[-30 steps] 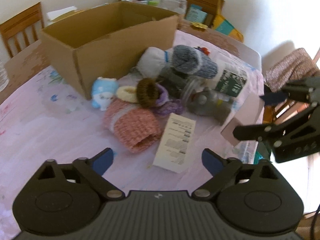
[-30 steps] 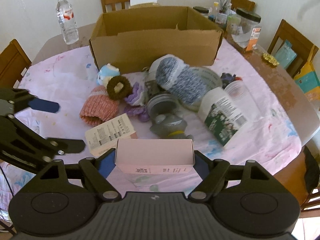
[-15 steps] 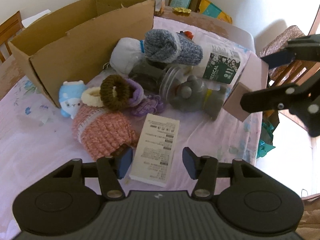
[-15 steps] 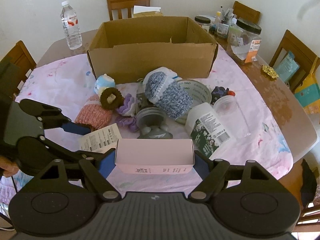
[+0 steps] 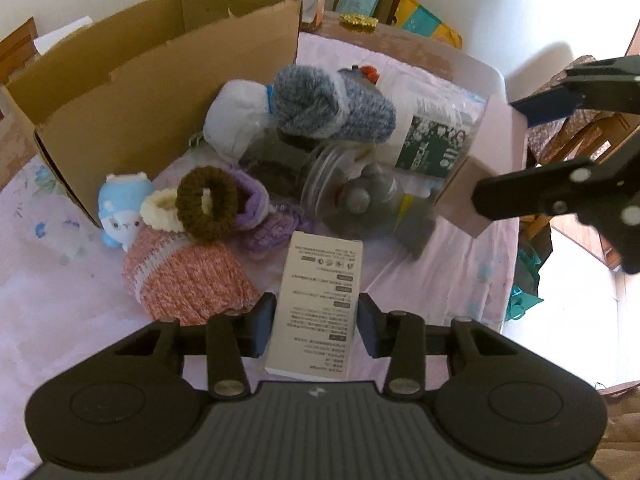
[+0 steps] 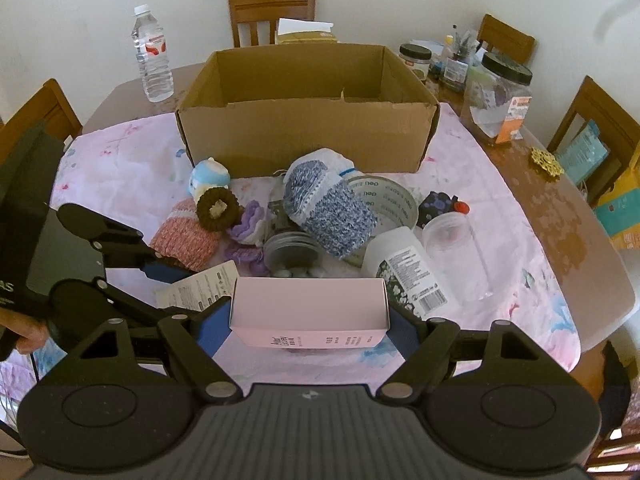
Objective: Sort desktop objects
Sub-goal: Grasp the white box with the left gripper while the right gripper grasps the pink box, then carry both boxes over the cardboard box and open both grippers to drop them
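A white printed carton lies flat on the pink tablecloth, next to a pink knitted hat. My left gripper straddles the carton's near end; its jaws are closing, with the pads at the carton's long sides. In the right wrist view the same gripper comes in from the left over that carton. My right gripper is shut on a pale pink box and holds it above the table. The left wrist view shows that gripper and pink box at the right. An open cardboard box stands behind the pile.
The pile holds a blue-grey knitted roll, a brown scrunchie, a blue plush toy, a tape roll, a white labelled bottle and clear jars. A water bottle, storage jars and chairs ring the table.
The left gripper moved forward and down over the white carton and its jaws narrowed from wide to the carton's width. The right gripper lifted slightly with the pink box.
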